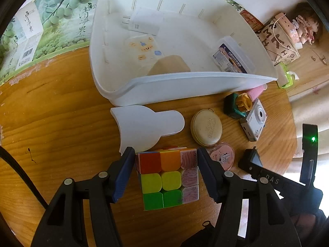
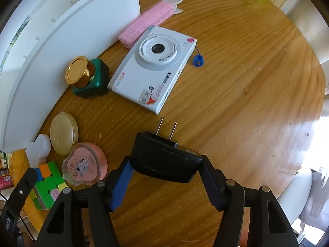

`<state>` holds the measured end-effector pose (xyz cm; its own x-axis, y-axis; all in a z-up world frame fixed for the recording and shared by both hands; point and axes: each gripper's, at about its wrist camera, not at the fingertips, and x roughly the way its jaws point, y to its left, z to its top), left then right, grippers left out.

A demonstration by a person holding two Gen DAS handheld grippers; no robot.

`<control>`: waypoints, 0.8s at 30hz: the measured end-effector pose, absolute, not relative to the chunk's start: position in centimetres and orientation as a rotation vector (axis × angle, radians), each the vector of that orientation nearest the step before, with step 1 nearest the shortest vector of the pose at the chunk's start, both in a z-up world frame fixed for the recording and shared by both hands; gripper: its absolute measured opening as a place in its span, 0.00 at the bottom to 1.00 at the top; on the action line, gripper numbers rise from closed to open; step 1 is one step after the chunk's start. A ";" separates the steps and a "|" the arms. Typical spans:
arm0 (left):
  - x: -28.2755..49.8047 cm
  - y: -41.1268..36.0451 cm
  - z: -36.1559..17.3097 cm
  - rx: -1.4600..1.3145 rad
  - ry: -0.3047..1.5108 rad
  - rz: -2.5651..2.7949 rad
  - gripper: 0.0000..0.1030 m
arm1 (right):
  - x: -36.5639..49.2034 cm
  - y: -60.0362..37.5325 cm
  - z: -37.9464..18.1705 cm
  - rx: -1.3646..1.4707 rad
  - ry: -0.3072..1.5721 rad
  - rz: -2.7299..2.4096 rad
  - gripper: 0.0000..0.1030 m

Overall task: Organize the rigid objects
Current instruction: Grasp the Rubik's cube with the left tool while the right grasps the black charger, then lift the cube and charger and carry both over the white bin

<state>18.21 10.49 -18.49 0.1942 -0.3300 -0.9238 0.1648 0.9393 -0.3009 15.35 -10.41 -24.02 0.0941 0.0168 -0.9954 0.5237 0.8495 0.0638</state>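
Note:
A colourful puzzle cube (image 1: pixel 166 177) rests on the wooden table, and my left gripper (image 1: pixel 165 154) is shut on its two sides. The cube (image 2: pixel 48 181) also shows at the lower left of the right wrist view. My right gripper (image 2: pixel 166 160) points down and is shut on a black charger plug (image 2: pixel 164 160), whose prongs point away from me. In the left wrist view that plug (image 1: pixel 251 160) is to the right of the cube. A white bin (image 1: pixel 185 84) stands beyond the cube and holds a white charger (image 1: pixel 144 22), a clear sticker case (image 1: pixel 144 48) and a clear box (image 1: pixel 234 55).
Between the bin wall (image 2: pixel 61 47) and the grippers lie a white toy camera (image 2: pixel 152 68), a green bottle with a gold cap (image 2: pixel 88 78), a pink hair roller (image 2: pixel 144 26), a beige round case (image 2: pixel 63 132), a pink heart-shaped case (image 2: pixel 86 164) and a white plastic piece (image 1: pixel 144 125).

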 end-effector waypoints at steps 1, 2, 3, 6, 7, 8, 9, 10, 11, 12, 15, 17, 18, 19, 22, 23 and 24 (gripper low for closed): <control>18.2 10.6 -18.5 -0.151 1.332 -0.349 0.63 | 15.3 -10.2 -24.1 0.464 1.447 -0.394 0.63; 18.2 10.6 -18.5 -0.153 1.333 -0.350 0.63 | 15.2 -10.0 -24.2 0.464 1.451 -0.392 0.63; 18.2 10.6 -18.5 -0.154 1.332 -0.352 0.61 | 15.1 -9.9 -24.3 0.465 1.455 -0.390 0.63; 18.1 10.7 -18.5 -0.161 1.331 -0.351 0.60 | 14.6 -9.5 -24.5 0.470 1.464 -0.386 0.63; 18.0 10.7 -18.4 -0.161 1.329 -0.349 0.60 | 14.4 -9.5 -24.5 0.472 1.465 -0.385 0.63; 17.9 10.7 -18.3 -0.163 1.326 -0.347 0.60 | 14.3 -9.4 -24.6 0.474 1.465 -0.385 0.63; 17.8 10.8 -18.2 -0.166 1.324 -0.344 0.60 | 14.1 -9.5 -24.6 0.475 1.466 -0.383 0.63; 17.7 10.9 -18.1 -0.170 1.321 -0.340 0.60 | 13.7 -9.5 -24.6 0.477 1.465 -0.382 0.63; 17.5 11.0 -17.9 -0.173 1.317 -0.338 0.60 | 13.5 -9.5 -24.6 0.481 1.462 -0.380 0.63; 17.4 11.0 -17.8 -0.175 1.314 -0.335 0.60 | 13.2 -9.4 -24.5 0.482 1.460 -0.378 0.63; 16.8 11.1 -17.3 -0.184 1.297 -0.322 0.60 | 12.4 -9.1 -24.1 0.487 1.444 -0.370 0.63; 16.5 11.2 -16.9 -0.188 1.286 -0.316 0.60 | 11.3 -9.3 -23.8 0.487 1.434 -0.364 0.63; 16.3 11.2 -16.8 -0.189 1.280 -0.313 0.60 | 11.1 -9.3 -23.7 0.487 1.429 -0.361 0.63; 16.1 11.3 -16.6 -0.189 1.273 -0.309 0.60 | 10.7 -9.3 -23.5 0.487 1.423 -0.359 0.63; 15.4 11.5 -15.9 -0.196 1.249 -0.292 0.60 | 9.5 -10.5 -22.5 0.476 1.402 -0.343 0.63; 15.2 11.6 -15.8 -0.199 1.244 -0.288 0.60 | 9.2 -10.5 -22.2 0.471 1.394 -0.338 0.63; 15.0 11.7 -15.7 -0.201 1.237 -0.284 0.60 | 8.9 -10.7 -22.0 0.468 1.389 -0.334 0.63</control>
